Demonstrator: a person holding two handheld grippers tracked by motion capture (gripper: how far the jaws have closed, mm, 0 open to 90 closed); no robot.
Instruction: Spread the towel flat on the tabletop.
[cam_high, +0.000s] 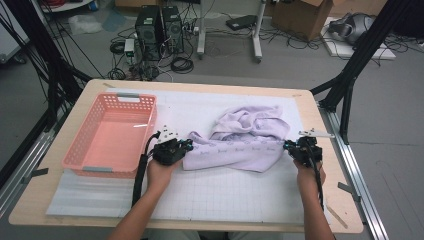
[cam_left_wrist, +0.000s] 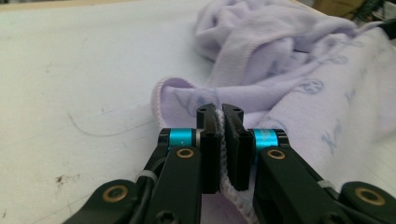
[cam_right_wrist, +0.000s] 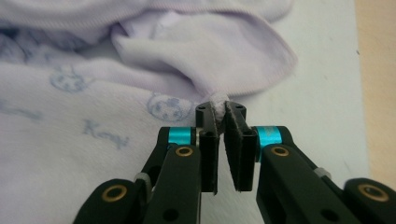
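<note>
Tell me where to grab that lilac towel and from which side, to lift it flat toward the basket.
Grip the lilac towel at the two ends of its near hemmed edge, coming in low from the left and right. That edge lies stretched and flat, while the far part is bunched. The left gripper and right gripper are already shut on those corners, so probably lift from there.

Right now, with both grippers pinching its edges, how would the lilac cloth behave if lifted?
The lilac cloth lies crumpled in soft folds, so it would likely sag between the left gripper and the right gripper. Probably light; its thin hem bunches between the jaws, so it might slip.
</note>
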